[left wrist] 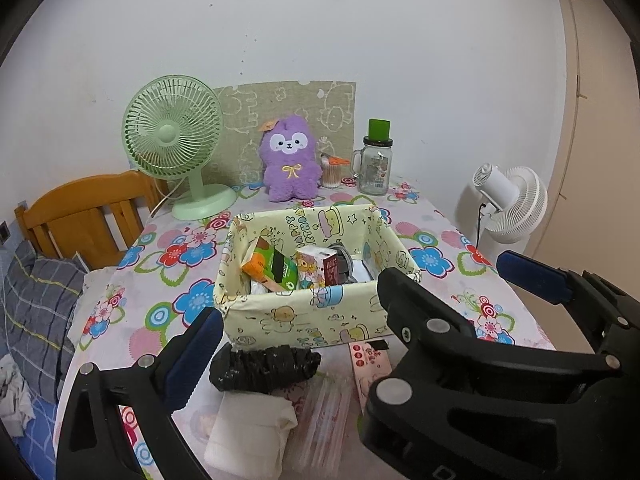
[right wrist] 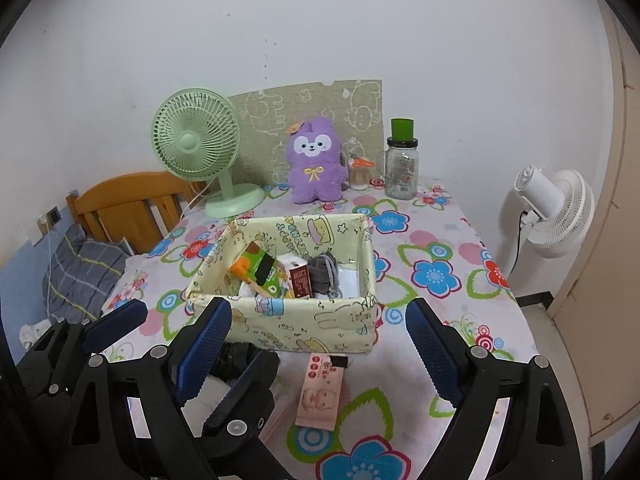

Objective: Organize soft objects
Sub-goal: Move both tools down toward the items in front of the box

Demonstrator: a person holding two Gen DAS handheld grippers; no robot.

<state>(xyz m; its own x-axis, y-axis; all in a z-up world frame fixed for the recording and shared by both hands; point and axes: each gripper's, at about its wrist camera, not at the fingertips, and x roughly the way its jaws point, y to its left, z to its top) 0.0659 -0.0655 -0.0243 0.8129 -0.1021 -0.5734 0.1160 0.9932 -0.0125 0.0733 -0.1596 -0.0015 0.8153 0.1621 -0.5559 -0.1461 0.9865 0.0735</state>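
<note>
Folded white cloth [left wrist: 250, 436] | crinkled black bundle [left wrist: 264, 366] | both grippers apart, empty | fabric box [right wrist: 280, 316]

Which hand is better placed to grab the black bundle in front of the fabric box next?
Probably left. The left gripper stands open with the black bundle lying right between its fingers, before the fabric box. The right gripper, also open, points past it toward the pink packet.

- Pale yellow cartoon-print fabric storage box [left wrist: 320, 312]: soft matt cloth.
- Purple plush rabbit toy [left wrist: 289, 160]: fluffy pile.
- Clear glass mug jar [left wrist: 374, 168]: glossy.
- Mint green plastic desk fan [left wrist: 176, 140]: smooth.
- Orange wooden headboard [left wrist: 88, 216]: varnished sheen.
- Black crinkled plastic bag roll [left wrist: 264, 368]: shiny.
</note>
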